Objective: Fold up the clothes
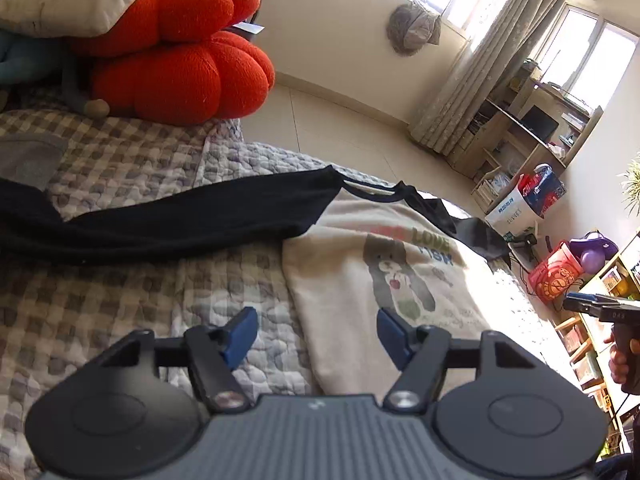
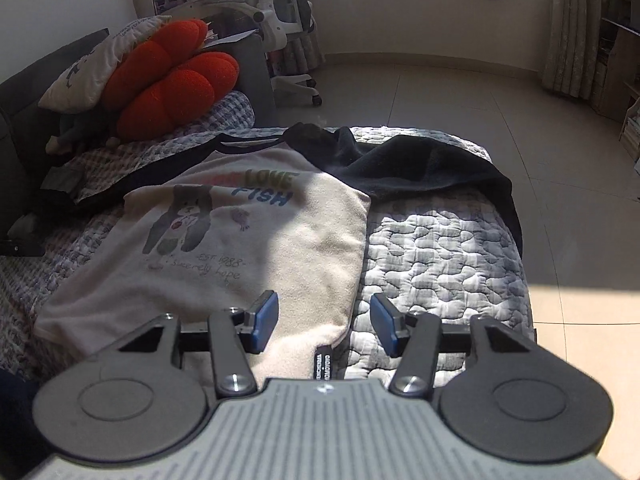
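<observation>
Sunlit tile floor (image 2: 420,92) surrounds a bed covered by one quilted checked bedspread (image 2: 440,248), and on that bedspread lies a single cream shirt (image 2: 248,240) with two black sleeves. Its front faces up, showing one bear print and the words LOVE FISH. One black sleeve (image 1: 168,220) stretches flat across the bedspread toward the headboard side; the other sleeve (image 2: 420,172) lies bunched and curls toward the bed's far corner and edge.

At the head of the bed two orange pumpkin-shaped cushions (image 2: 168,88) are stacked, with one pale printed pillow (image 2: 100,68) leaning on them. One white office chair (image 2: 284,20) stands on the floor beyond the bed, and one curtain (image 1: 472,80) hangs by the window.

Two grippers are in play. The left gripper (image 1: 316,332) hovers over the shirt's side edge with its blue fingers (image 1: 240,336) spread wide, one above the bedspread and one above the cream fabric, gripping nothing. The right gripper (image 2: 324,320) hangs above the shirt's opposite lower corner, its fingers (image 2: 264,316) likewise parted and empty, straddling the hem edge where a small black label shows. In the left wrist view the right gripper appears at the frame's edge, held in a hand (image 1: 624,364).
</observation>
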The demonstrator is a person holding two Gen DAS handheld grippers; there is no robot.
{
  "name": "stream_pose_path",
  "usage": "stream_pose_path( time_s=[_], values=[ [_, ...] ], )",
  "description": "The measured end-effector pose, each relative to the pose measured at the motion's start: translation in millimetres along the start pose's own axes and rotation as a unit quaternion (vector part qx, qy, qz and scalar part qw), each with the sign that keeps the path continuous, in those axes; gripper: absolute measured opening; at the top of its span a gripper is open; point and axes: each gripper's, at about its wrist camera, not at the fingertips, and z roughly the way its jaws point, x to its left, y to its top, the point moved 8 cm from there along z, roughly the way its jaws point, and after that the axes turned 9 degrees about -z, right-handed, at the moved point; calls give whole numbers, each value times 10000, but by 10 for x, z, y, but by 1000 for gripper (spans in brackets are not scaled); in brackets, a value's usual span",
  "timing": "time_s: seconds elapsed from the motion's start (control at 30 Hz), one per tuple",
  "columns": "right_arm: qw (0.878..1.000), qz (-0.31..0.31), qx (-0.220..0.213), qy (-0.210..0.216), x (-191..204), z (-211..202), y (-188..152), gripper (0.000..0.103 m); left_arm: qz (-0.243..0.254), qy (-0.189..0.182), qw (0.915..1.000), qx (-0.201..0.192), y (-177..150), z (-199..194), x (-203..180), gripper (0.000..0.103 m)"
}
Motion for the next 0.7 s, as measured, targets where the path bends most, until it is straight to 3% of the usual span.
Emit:
stream_pose_path(
  time_s=[0.1,0.23,0.27,0.37,0.57,0.6,0.63,0.67,0.7],
  values=[
    [9995,-312,-108,24,-114,189,380,103,243,-61,9993,-281,619,288,-150,81],
    [9970,-726,-251,55,-265,441,886,103,683,-51,9976,115,1054,1117,-392,81],
    [9963,-839,-195,37,-305,597,977,100,756,-23,9968,256,1085,1332,-417,81],
    [9936,-1116,25,143,-381,1112,1130,79,1114,107,9924,503,1123,1894,-407,81],
    [9867,-1509,342,490,-384,2028,1197,75,956,142,9913,891,1008,2665,-187,79],
    [9854,-1573,387,523,-371,2155,1191,67,1175,140,9902,745,985,2689,-210,79],
    [9846,-1641,351,487,-358,2168,1220,57,1362,136,9879,736,970,2681,-229,70],
    [9839,-1710,294,432,-345,2150,1258,45,1547,132,9852,731,955,2673,-248,37],
    [9830,-1779,237,378,-332,2133,1296,22,1732,128,9821,727,941,2665,-268,0]
  ],
)
